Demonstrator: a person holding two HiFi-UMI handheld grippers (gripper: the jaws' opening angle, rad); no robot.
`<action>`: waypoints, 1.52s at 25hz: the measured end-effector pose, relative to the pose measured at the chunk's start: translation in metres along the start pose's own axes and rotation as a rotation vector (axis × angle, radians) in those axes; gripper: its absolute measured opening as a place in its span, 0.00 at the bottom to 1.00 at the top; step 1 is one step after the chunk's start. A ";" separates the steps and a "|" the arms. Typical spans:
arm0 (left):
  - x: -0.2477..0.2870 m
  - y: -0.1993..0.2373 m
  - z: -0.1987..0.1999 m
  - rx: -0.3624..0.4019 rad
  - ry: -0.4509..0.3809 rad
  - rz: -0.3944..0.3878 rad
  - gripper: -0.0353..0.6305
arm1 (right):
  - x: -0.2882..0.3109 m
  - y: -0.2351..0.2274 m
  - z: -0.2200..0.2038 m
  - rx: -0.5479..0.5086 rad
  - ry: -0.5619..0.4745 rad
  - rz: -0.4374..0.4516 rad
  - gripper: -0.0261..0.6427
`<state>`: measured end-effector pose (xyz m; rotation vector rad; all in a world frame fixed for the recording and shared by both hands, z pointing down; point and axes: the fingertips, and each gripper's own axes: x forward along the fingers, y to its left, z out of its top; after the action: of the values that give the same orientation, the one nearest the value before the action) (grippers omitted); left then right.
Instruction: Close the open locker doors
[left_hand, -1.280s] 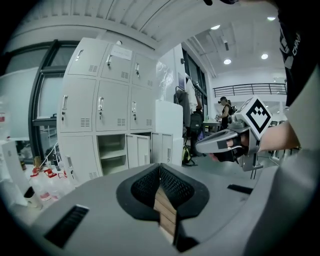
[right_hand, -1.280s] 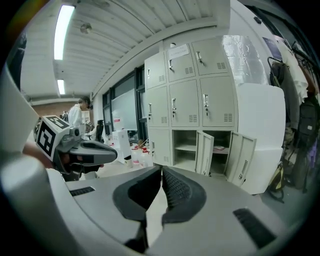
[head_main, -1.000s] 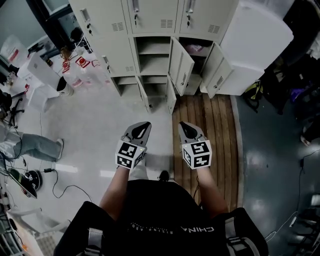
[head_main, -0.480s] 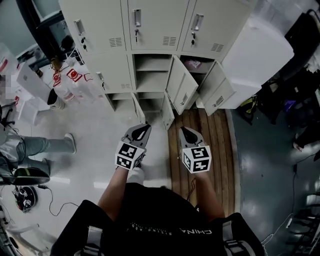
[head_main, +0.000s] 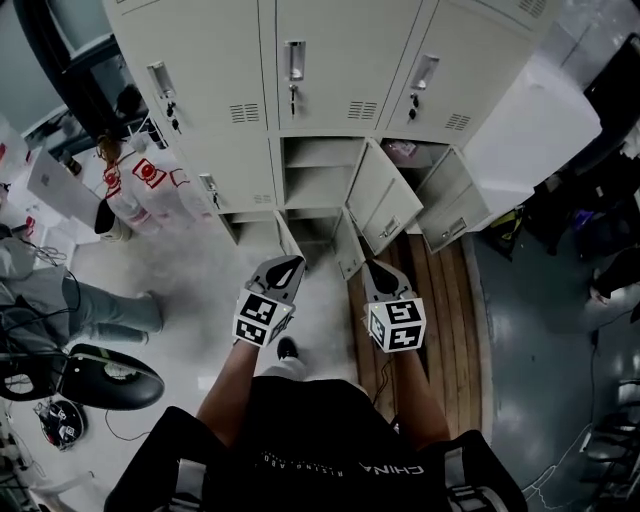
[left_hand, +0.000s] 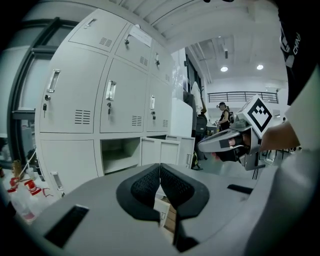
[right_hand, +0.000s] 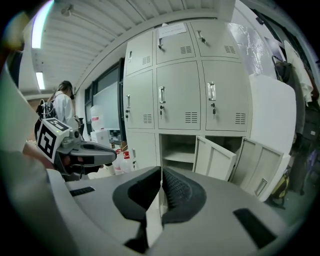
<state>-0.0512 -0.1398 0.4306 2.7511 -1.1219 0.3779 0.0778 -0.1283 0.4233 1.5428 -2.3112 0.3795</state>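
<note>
The locker bank (head_main: 330, 60) at 12 o'clock runs off the top edge. Its open doors (head_main: 385, 205) jut out from 12 to 1 o'clock and partly hide the lowest compartments. Bare floor (head_main: 215, 265) separates the doors from the left gripper (head_main: 288, 264) and right gripper (head_main: 373, 268), whose fingers are pressed together, holding nothing.

Pale floor (head_main: 190, 270) beside a wooden platform (head_main: 440, 300).
</note>
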 end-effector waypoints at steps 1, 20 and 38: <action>0.001 0.007 0.001 0.004 0.002 -0.006 0.09 | 0.006 0.001 0.002 0.009 0.000 -0.006 0.09; 0.065 0.036 0.030 -0.063 -0.026 0.071 0.08 | 0.065 -0.036 0.045 -0.092 0.015 0.116 0.09; 0.101 0.017 0.049 -0.031 -0.034 0.027 0.08 | 0.073 -0.081 0.052 -0.075 -0.018 0.113 0.09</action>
<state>0.0151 -0.2306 0.4127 2.7275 -1.1644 0.3156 0.1202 -0.2403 0.4090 1.3902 -2.4048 0.3040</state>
